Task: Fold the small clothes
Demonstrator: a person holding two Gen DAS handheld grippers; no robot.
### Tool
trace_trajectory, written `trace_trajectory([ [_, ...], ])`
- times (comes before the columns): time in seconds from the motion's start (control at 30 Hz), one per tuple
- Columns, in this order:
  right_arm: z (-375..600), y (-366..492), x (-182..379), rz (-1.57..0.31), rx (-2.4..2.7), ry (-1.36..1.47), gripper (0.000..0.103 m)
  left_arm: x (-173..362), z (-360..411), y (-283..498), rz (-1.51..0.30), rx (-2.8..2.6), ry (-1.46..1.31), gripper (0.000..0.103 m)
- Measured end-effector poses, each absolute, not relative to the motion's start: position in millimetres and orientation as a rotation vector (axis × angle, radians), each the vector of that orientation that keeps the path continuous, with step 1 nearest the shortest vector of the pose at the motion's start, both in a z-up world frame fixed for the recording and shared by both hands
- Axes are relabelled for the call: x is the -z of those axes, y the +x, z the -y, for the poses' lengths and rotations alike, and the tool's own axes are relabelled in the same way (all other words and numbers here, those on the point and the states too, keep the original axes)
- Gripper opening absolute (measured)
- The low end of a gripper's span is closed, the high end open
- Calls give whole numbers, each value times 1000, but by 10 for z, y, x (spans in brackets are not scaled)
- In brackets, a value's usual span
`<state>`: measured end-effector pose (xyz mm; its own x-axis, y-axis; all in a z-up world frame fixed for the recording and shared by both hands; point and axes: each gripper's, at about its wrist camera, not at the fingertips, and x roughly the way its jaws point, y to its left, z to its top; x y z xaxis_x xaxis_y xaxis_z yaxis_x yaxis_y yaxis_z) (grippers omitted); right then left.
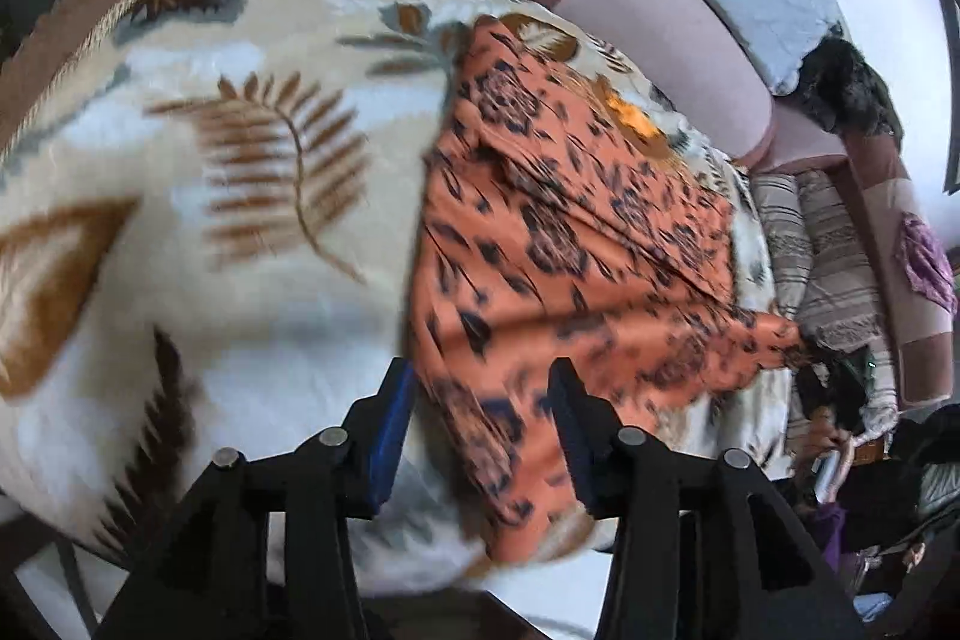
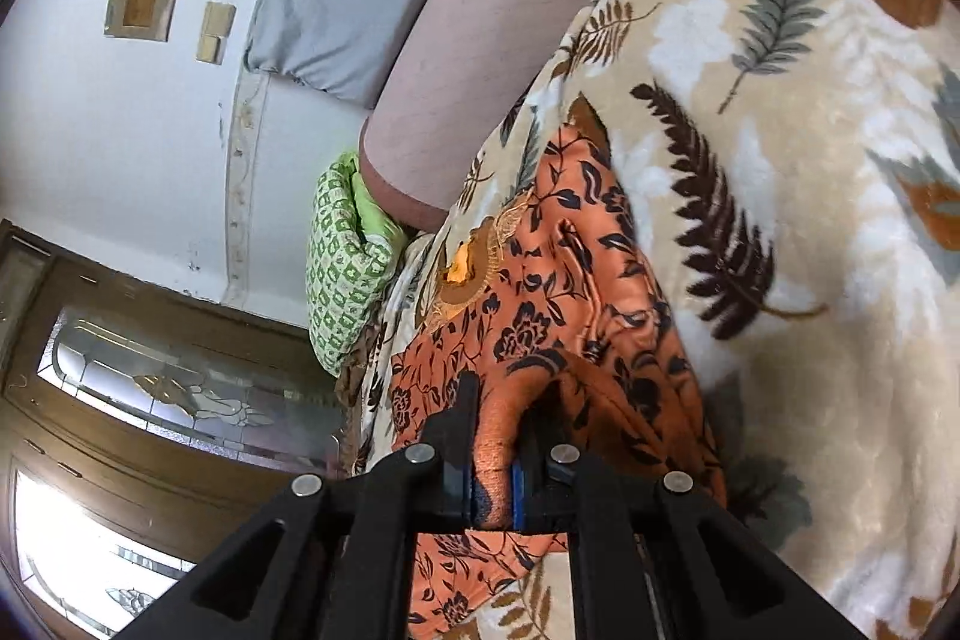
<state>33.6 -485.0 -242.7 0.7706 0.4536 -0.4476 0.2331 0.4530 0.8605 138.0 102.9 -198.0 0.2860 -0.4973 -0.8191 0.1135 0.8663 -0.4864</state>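
While the right gripper (image 2: 498, 436) is pinching the orange garment (image 2: 540, 316), the left gripper (image 1: 480, 400) is hovering open over its edge; uneven pulling risks skewing the fold

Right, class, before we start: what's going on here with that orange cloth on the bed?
A person is folding a small orange floral garment on a leaf-patterned blanket, with a gripper in each hand. The right gripper is shut on a bunched edge of the garment. The left gripper hangs open over the near end of the garment, its fingers either side of the fabric but not closed on it. The rest of the garment lies spread and creased on the blanket, so the fold is not finished.
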Motion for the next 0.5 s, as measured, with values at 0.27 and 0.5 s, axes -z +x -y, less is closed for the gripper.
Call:
trace_trajectory([
  [0.27, 4706, 129, 2437, -677, -170, 1106, 8, 2151, -785, 918, -1222, 378, -399, 75],
  [0.5, 4647, 90, 2471, -692, -178, 1054, 8, 2583, -408, 881, -1288, 373, -371, 40],
])
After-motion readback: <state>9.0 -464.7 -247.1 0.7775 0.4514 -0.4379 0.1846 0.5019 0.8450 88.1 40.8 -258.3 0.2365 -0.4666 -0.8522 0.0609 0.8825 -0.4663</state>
